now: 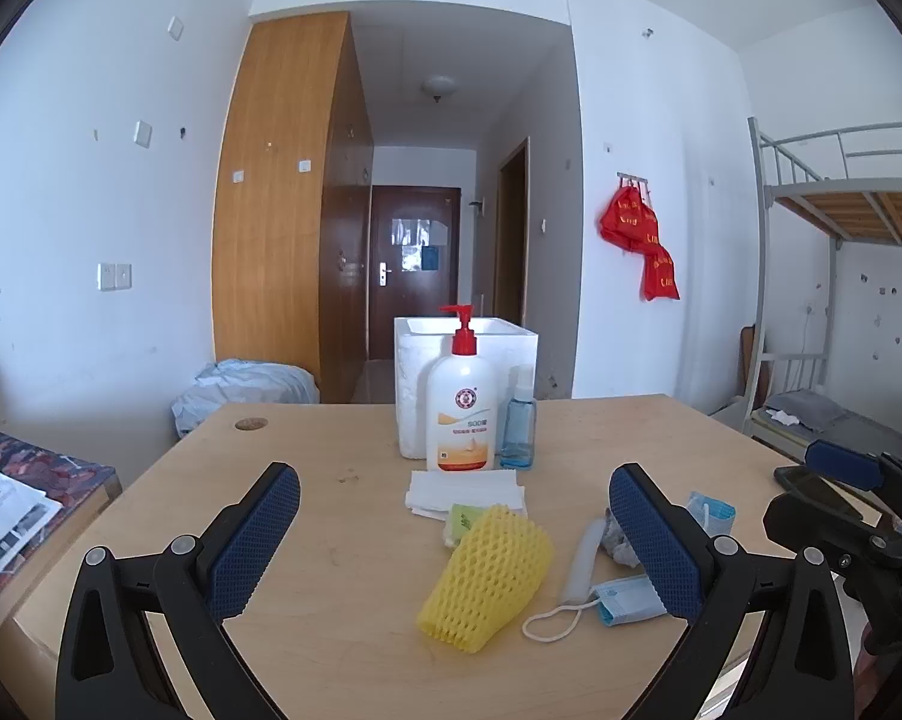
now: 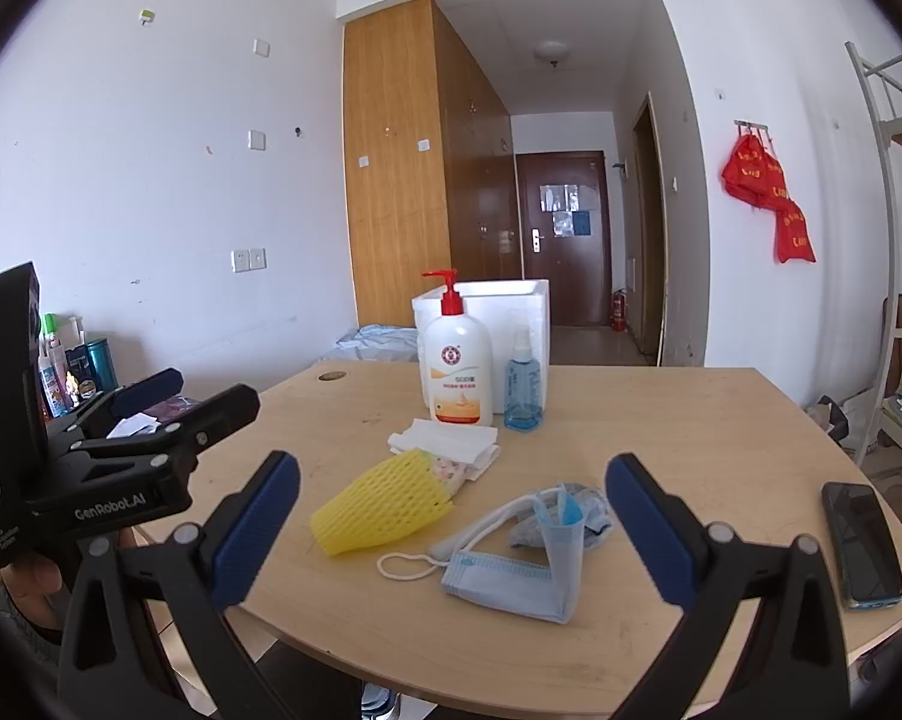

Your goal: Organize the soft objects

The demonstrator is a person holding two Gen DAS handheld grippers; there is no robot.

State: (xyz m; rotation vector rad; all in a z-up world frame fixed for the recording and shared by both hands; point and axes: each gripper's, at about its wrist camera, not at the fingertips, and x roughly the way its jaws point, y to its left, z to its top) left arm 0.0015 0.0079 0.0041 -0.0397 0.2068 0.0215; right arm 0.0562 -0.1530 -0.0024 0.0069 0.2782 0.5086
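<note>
A yellow foam net sleeve [image 1: 487, 579] [image 2: 385, 501] lies on the wooden table [image 1: 343, 516] [image 2: 691, 438]. Beside it are a blue face mask [image 1: 625, 600] [image 2: 511, 579], a grey crumpled cloth [image 2: 577, 510], folded white tissues [image 1: 463, 492] [image 2: 445, 438] and a small green packet [image 1: 463, 519]. My left gripper [image 1: 454, 540] is open above the net sleeve. My right gripper [image 2: 451, 531] is open above the mask. The left gripper also shows in the right wrist view [image 2: 169, 402].
A white foam box [image 1: 466, 384] [image 2: 484, 336], a pump lotion bottle [image 1: 460, 408] [image 2: 457, 366] and a blue spray bottle [image 1: 518, 420] [image 2: 522, 387] stand at the table's back. A black phone [image 2: 862, 543] lies at the right edge. A bunk bed stands right.
</note>
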